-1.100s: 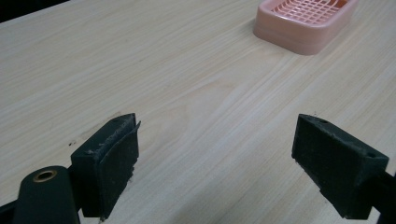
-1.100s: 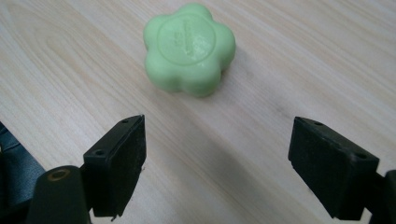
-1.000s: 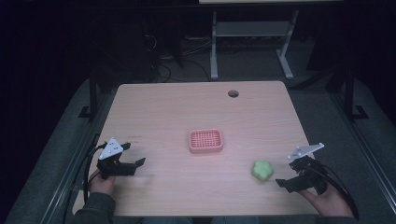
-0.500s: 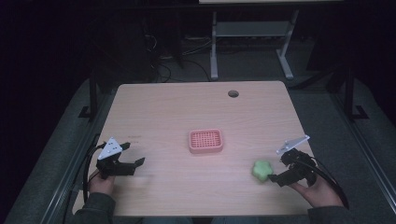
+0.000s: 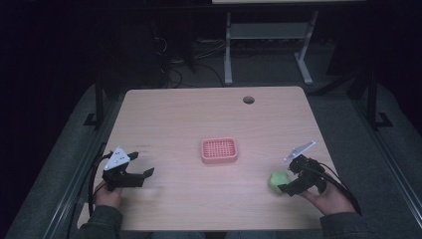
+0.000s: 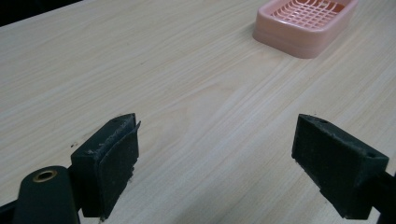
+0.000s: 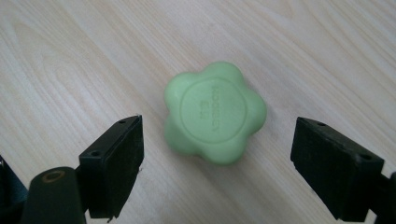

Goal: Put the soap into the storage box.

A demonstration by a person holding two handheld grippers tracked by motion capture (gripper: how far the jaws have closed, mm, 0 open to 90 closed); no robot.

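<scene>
Just ahead of the gaping right tool (image 7: 217, 172), a smooth, flower-shaped green soap (image 7: 214, 112).

one green flower-shaped soap (image 7: 214, 113), one pink basket (image 5: 219, 150), two claws

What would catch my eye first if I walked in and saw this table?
Most likely the green flower-shaped soap, lying flat on the pale wooden table near its right front edge, with the right gripper open wide on either side of it but not touching. Next, the pink slotted soap dish sits alone at the table's middle. The left gripper rests open at the left front, holding nothing.
</scene>
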